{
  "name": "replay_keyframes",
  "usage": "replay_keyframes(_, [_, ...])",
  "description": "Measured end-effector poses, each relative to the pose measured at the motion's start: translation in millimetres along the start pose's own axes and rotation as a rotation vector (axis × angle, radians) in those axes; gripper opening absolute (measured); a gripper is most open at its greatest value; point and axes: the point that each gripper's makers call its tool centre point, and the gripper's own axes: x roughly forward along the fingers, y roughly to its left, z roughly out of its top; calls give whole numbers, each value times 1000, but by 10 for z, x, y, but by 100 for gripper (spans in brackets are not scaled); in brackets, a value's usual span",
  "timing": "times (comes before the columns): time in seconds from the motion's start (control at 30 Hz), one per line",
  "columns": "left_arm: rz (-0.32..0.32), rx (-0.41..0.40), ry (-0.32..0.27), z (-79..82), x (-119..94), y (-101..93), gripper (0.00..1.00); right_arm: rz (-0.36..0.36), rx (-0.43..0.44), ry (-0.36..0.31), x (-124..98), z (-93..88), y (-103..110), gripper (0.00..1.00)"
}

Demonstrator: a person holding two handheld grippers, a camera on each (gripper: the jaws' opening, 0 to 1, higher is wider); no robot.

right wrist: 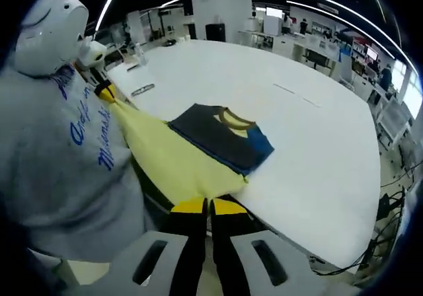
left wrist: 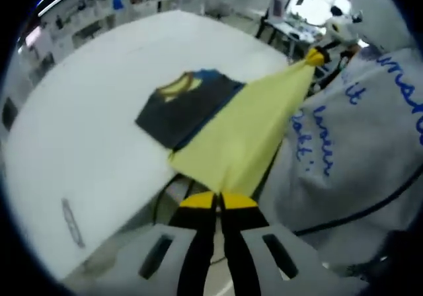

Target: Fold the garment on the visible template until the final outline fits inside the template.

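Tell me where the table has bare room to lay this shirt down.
The white table is bare beyond the shirt's dark folded part, out to the far edge, and beside it toward the far side. The near edge is crowded: the left gripper and right gripper hold the yellow half stretched there.

Right gripper [right wrist: 209, 207] with yellow-tipped fingers [right wrist: 188, 207] pinched tight on the yellow part of the garment [right wrist: 221, 141], stretched off the white surface [right wrist: 317, 150] edge toward the left gripper [right wrist: 106, 92].
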Motion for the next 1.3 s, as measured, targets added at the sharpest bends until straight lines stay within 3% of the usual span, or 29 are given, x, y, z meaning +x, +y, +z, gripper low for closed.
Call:
replay_keyframes(0.2, [8,-7,-7,-18,30,62,0,15,-10,-8,79,9,-30,2])
replay_keyframes(0.5, [58,-34,-75,126,177,314,0,-12,-19,-14,270,34,-222,2])
replay_keyframes(0.63, [126,-10,-81,180,278,494,0,-6,-16,-44,351,98,-281,2])
replay_keyframes(0.8, [123,-2,-111,298,402,648,0,-19,1,-30,546,93,-501,3])
replay_keyframes(0.9, [138,0,-111,339,466,763,0,-16,9,-52,632,138,-586,3])
replay_keyframes(1.07, [163,-5,-159,449,519,924,0,-41,8,-65,750,158,-743,3])
replay_keyframes(1.3, [190,9,-158,482,692,1111,0,-72,-10,-82,940,213,-910,3])
